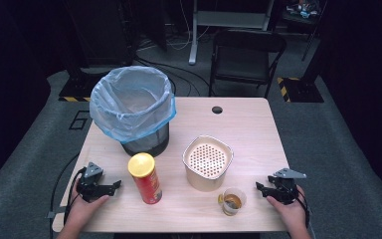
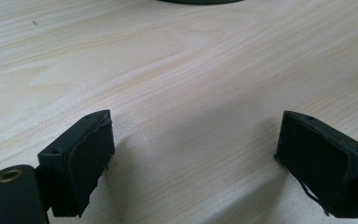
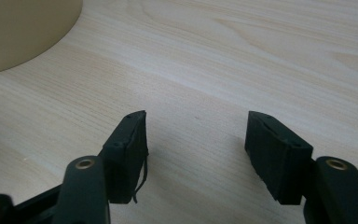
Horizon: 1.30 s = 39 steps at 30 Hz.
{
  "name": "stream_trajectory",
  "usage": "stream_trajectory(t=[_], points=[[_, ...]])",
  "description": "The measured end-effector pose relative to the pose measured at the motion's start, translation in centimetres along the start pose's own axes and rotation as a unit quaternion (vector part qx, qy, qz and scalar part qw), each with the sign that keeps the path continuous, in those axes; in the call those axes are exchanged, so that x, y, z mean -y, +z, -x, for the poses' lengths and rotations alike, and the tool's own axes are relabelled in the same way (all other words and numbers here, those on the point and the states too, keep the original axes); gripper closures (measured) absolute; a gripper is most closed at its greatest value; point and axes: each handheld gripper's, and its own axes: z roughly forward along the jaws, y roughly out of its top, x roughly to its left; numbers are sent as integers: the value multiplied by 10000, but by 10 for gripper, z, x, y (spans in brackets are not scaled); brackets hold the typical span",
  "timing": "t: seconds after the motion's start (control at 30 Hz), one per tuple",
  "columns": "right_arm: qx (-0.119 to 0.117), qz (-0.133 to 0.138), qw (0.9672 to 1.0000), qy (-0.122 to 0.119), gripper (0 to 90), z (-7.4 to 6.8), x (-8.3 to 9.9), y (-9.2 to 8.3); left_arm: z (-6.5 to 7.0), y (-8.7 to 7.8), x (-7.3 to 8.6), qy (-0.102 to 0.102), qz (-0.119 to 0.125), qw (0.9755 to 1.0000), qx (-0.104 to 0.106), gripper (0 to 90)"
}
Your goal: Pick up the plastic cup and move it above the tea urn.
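My left gripper (image 1: 115,185) rests on the wooden table (image 1: 248,124) at the front left, held by a hand, its tips facing a red chip can with a yellow lid (image 1: 145,178). In the left gripper view its jaws stand wide apart over bare wood, so the left gripper (image 2: 193,154) is open and holds nothing. My right gripper (image 1: 258,186) lies at the front right, pointing left toward a small clear cup with amber liquid (image 1: 233,200). Bare wood shows between the right gripper (image 3: 196,140) jaws, which are open.
A black mesh bin lined with a blue bag (image 1: 133,109) stands at the back left. A beige container with a perforated insert (image 1: 207,163) sits mid-table; its side (image 3: 18,32) shows in the right gripper view. A black chair (image 1: 246,57) stands beyond the table.
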Motion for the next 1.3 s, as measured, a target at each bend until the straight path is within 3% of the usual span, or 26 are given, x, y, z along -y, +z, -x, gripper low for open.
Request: stream_trajectory(t=[0.33,0.6,0.7,0.93,1.03,1.23,1.3], points=[[-165,145,9998,3,429,-7,-7,-12,0,0,0,-1,4,10000,-1,109],[-49,206,9992,-344,455,-16,-21,-21,0,0,0,-3,4,10000,-1,109],[-214,382,9978,-487,491,-27,-37,-27,0,0,0,-3,2,10000,0,108],[-562,685,9948,-500,518,-45,-76,-33,0,0,0,-13,9,10000,-13,108],[-596,712,9938,-607,556,-53,-94,-32,0,0,0,-13,7,10000,-14,108],[-875,731,9920,-540,580,-61,-121,-27,0,0,0,-14,11,10000,-16,109],[-849,764,9917,-596,570,-65,-128,-24,0,0,0,-16,10,10000,-17,109]])
